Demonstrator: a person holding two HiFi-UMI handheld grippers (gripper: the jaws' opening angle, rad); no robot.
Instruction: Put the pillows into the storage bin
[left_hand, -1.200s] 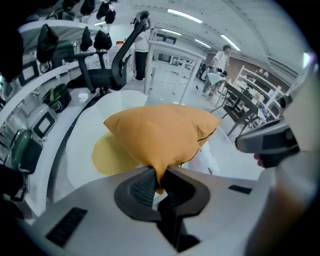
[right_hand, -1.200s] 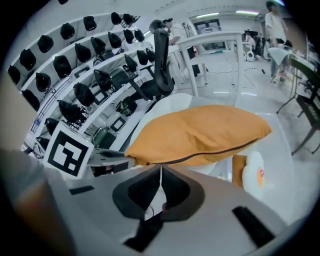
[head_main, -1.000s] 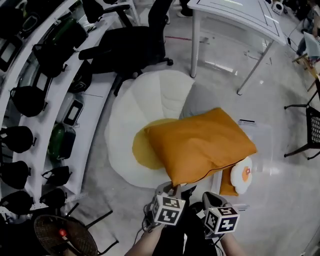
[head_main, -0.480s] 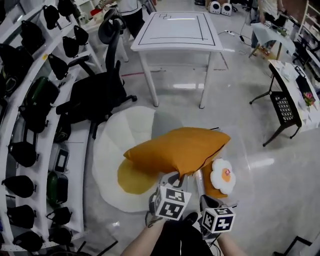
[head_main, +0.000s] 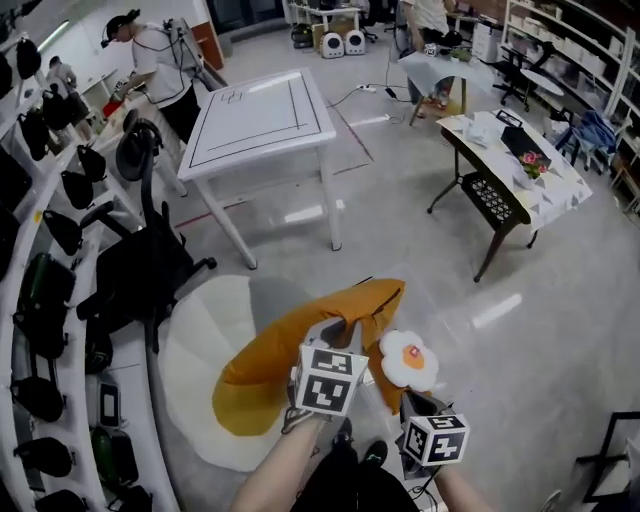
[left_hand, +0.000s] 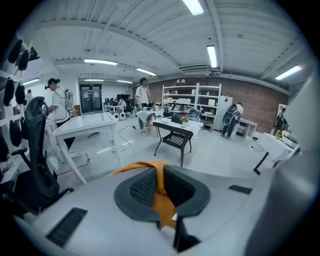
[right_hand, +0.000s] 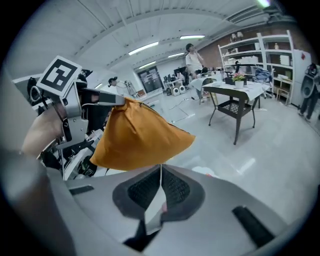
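A big orange pillow (head_main: 270, 355) hangs in the air, and my left gripper (head_main: 340, 328) is shut on its top edge. Orange cloth (left_hand: 161, 200) is pinched between the jaws of the left gripper (left_hand: 159, 182) in the left gripper view. A small white fried-egg pillow (head_main: 408, 360) hangs just right of it. My right gripper (head_main: 414, 398) is shut on that pillow's thin white edge (right_hand: 159, 197). The right gripper view shows the orange pillow (right_hand: 137, 135) hanging from the left gripper (right_hand: 107, 98). No storage bin is in view.
A large egg-shaped floor cushion (head_main: 195, 345) lies under the pillows. A black office chair (head_main: 140, 270) and a rack of bags (head_main: 40, 290) are at the left. A white table (head_main: 255, 115) stands ahead and a black-legged table (head_main: 500, 150) at the right. People stand far back.
Both grippers have risen and lifted the two pillows off the floor. The orange pillow now droops from one edge. The head view has tipped up to show more of the room.
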